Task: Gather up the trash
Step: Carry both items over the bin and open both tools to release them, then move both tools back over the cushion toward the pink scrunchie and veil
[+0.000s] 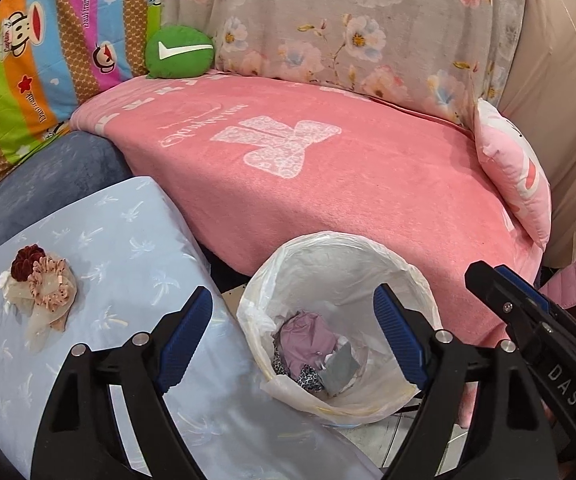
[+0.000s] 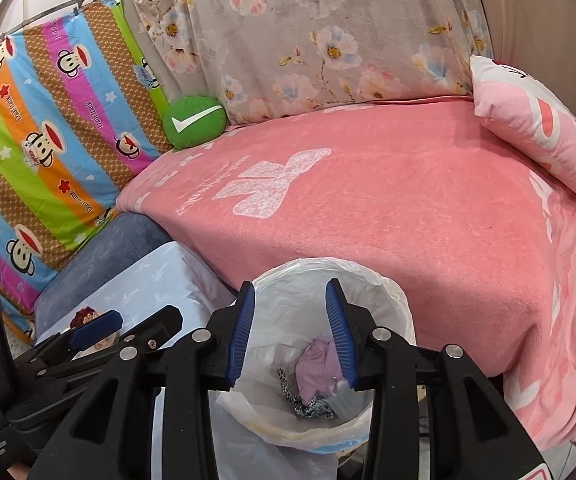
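Both grippers, left gripper (image 1: 292, 336) & right gripper (image 2: 290, 330), hang empty w/ jaws apart over bin (image 1: 404, 264); scraps (image 1: 312, 344) already in. You've got the fabric flower bundle (image 1: 42, 284) left, prob.

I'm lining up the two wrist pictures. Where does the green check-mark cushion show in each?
Left wrist: green check-mark cushion at upper left, at the pink blanket's far corner.
Right wrist: cushion left of centre, upper half, same corner.
Shared landmark: the lined trash bin, bottom centre in both.

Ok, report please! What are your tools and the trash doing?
Left tool open, empty. Right tool open, empty. Trash inside lined bin. Nothing blocking.
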